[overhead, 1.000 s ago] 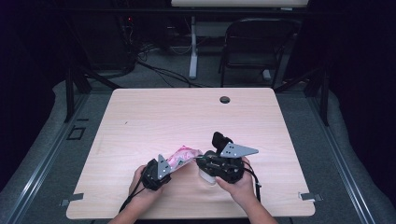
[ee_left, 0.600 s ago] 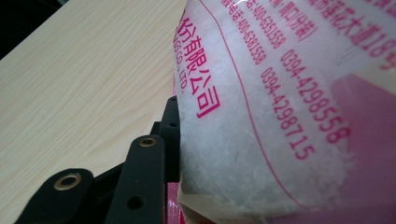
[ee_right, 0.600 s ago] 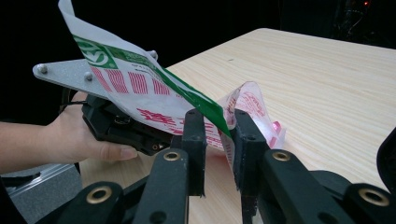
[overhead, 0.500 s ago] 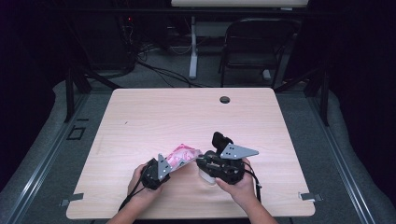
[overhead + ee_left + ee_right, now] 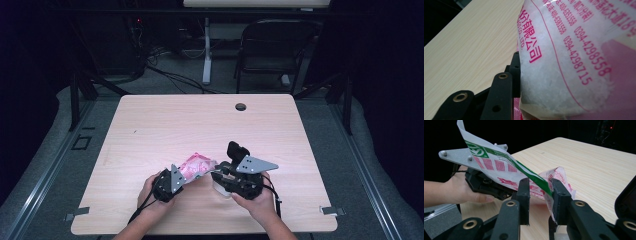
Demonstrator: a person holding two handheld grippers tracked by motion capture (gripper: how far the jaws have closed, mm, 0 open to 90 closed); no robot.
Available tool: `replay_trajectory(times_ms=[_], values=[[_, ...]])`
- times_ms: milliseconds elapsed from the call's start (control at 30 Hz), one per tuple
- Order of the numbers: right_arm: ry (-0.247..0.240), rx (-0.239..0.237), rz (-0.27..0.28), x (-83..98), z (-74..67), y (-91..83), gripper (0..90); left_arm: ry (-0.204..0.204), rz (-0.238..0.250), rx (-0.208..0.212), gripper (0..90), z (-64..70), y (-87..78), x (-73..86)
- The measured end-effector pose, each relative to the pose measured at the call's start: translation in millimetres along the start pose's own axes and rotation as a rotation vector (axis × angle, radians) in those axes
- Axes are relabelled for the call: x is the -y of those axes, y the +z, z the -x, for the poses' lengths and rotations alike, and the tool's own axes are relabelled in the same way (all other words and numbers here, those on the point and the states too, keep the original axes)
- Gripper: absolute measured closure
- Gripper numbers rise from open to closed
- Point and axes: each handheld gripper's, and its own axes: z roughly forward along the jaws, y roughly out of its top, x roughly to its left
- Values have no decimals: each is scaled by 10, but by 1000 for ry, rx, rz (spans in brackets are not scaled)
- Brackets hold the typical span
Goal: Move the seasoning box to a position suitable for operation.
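Observation:
A plastic bag (image 5: 196,164) printed in pink, white and green, with white granules inside, hangs between my two grippers near the table's front edge. My left gripper (image 5: 181,176) is shut on its filled lower part; in the left gripper view one black finger (image 5: 515,67) presses against the bag (image 5: 564,62) and the other is hidden behind it. My right gripper (image 5: 540,192) has just been opening its jaws. The bag's flat top edge (image 5: 499,167) still runs between them, loose in the gap. In the high view the right gripper (image 5: 216,175) faces left toward the bag.
The light wooden table (image 5: 175,120) has a dark cable hole (image 5: 240,106) near its far edge. A black chair (image 5: 275,45) and cables stand on the floor beyond it. A small white thing (image 5: 220,190) sits under the right gripper.
Both hands have stayed where they were. The bag looks slightly lower and more bunched between the grippers than a second ago.

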Motion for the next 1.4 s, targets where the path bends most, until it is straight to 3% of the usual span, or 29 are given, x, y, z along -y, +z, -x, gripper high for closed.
replay_trajectory(times_ms=[433, 700, 933, 1133, 1300, 1400], values=[[-87, 50, -4, -29, -64, -49, 651, 43, 10, -23, 659, 17, 0, -49], [-74, 54, 9, -32, -30, -120, 625, 45, 3, -26, 659, 2, 20, -55], [-109, 67, 40, -56, -47, -177, 557, 40, -4, -20, 659, -5, 46, -55], [-130, 62, 54, -85, -87, -181, 533, 43, -7, -22, 660, -9, 40, -52], [-130, 26, 73, -122, -123, -161, 533, 40, -11, -25, 660, -5, 33, -31], [-154, 15, 63, -140, -160, -130, 532, 47, -12, -33, 660, -9, 21, -28]])
